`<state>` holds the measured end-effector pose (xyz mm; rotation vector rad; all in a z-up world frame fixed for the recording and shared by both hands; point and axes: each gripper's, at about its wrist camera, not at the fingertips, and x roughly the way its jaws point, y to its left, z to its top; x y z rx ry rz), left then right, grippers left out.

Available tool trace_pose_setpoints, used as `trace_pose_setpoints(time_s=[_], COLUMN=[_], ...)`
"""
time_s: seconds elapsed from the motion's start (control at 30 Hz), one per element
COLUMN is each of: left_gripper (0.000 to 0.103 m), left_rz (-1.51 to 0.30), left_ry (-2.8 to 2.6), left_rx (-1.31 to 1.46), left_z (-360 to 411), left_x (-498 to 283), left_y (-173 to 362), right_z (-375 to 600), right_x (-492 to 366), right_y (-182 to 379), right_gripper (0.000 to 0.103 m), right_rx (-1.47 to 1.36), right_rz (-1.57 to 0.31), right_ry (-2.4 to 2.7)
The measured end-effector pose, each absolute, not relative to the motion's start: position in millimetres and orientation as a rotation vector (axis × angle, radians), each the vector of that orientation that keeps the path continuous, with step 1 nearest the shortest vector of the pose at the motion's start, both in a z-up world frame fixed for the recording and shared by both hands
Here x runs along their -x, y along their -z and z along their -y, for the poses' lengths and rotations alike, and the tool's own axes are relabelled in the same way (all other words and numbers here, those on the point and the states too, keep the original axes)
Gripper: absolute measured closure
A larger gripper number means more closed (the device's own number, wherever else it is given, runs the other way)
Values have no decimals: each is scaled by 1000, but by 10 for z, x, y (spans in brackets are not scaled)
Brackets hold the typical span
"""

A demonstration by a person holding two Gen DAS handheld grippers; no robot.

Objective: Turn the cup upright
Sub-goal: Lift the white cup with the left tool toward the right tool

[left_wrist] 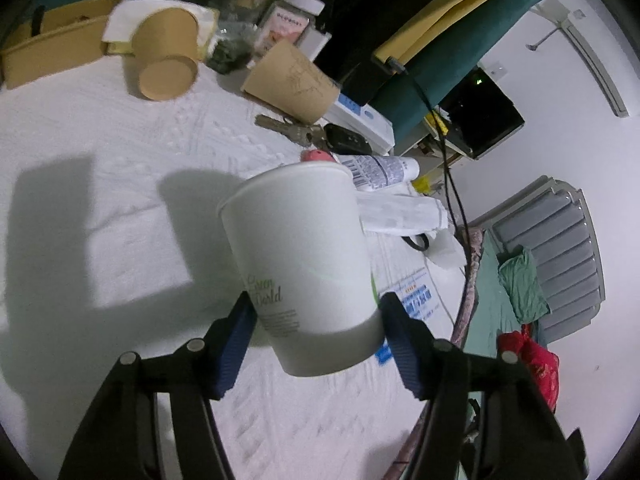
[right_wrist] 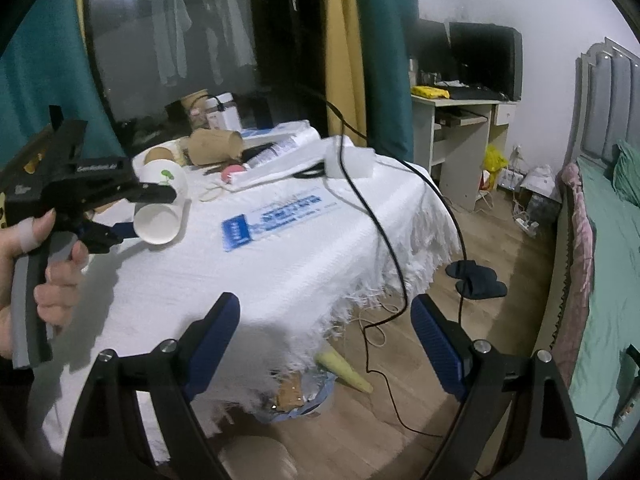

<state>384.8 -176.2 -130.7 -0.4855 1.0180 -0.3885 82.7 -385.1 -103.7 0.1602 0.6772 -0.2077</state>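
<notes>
A white paper cup (left_wrist: pixel 304 260) with green print is held between the blue pads of my left gripper (left_wrist: pixel 316 328), which is shut on its lower body. The cup is lifted off the white tablecloth (left_wrist: pixel 100 152) and tilted. In the right wrist view the same cup (right_wrist: pixel 162 204) hangs on its side in the left gripper (right_wrist: pixel 132 216), its open mouth facing the camera. My right gripper (right_wrist: pixel 326 344) is open and empty, held above the near edge of the table, apart from the cup.
Brown paper cups (left_wrist: pixel 166 58) lie on their sides at the back of the table, with a jar (left_wrist: pixel 290 20), keys (left_wrist: pixel 290 130), a tube (left_wrist: pixel 380 172) and a blue leaflet (right_wrist: pixel 276 216). A black cable (right_wrist: pixel 372 216) crosses the table edge. A bed (right_wrist: pixel 608 240) stands to the right.
</notes>
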Motion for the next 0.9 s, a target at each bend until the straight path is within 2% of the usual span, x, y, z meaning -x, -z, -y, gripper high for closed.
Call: trace_pose_setpoints(time_s=[0.23, 0.43, 0.7, 0.9], left_gripper=[39, 39, 39, 39], left_rz=[-963, -953, -1016, -1049], left_ry=[393, 326, 282, 306], left_rx=[414, 397, 458, 519], left_z=[1182, 358, -338, -382], left_x=[-3073, -2156, -1269, -1160], left_y=[977, 866, 1060, 1300], right_z=[3328, 2753, 2049, 1802], right_x=[-664, -500, -399, -372], right_y=[889, 908, 981, 966], right_gripper=[17, 17, 17, 17], right_rx=[-134, -122, -77, -50], right_rz=[-650, -657, -707, -733], right_ry=[134, 41, -84, -112])
